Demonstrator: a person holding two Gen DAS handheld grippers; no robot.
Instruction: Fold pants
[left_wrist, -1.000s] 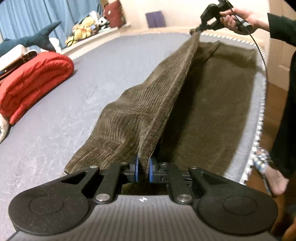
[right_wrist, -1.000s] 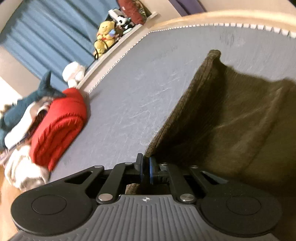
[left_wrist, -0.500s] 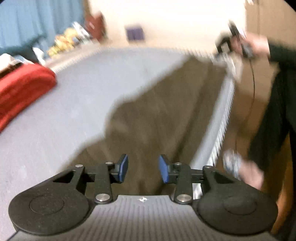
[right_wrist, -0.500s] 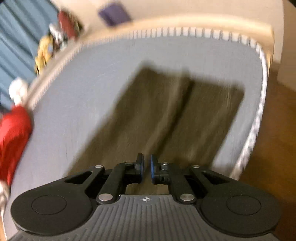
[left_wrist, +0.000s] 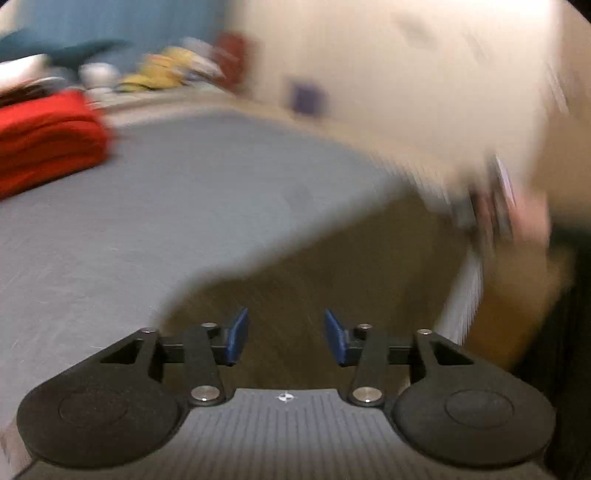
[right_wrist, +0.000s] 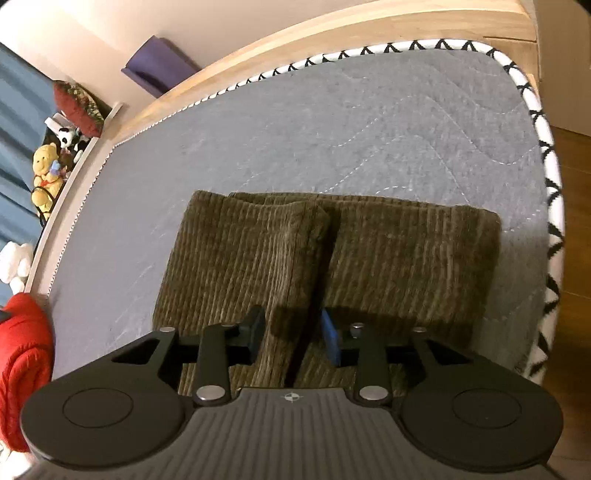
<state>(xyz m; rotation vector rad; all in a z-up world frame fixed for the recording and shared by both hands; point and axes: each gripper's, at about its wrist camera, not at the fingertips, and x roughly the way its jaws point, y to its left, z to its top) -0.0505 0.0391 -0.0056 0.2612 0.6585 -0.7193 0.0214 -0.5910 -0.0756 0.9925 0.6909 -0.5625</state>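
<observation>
Brown corduroy pants (right_wrist: 388, 258) lie flat on the grey mattress (right_wrist: 332, 129), one leg laid over the other with a seam between them. My right gripper (right_wrist: 293, 338) hovers just above the near part of the cloth. Its jaws are opening and the pads press on nothing. The left wrist view is badly blurred: the pants (left_wrist: 332, 266) spread out ahead of my left gripper (left_wrist: 283, 334), whose blue pads stand apart, still opening, with nothing gripped. A hand (left_wrist: 528, 221) with the other gripper shows as a smear at the right.
A rolled red blanket (left_wrist: 44, 133) lies at the left of the bed. Stuffed toys (right_wrist: 46, 173) line the ledge beyond the wooden bed frame (right_wrist: 332, 40). The mattress's black-and-white trim (right_wrist: 552, 206) marks the right edge, with wooden floor (right_wrist: 576, 258) past it.
Both grippers let go of the raised pant leg and their jaws came apart. The leg now lies flat over the other one. The right gripper dropped toward the cloth and the left one swung.
</observation>
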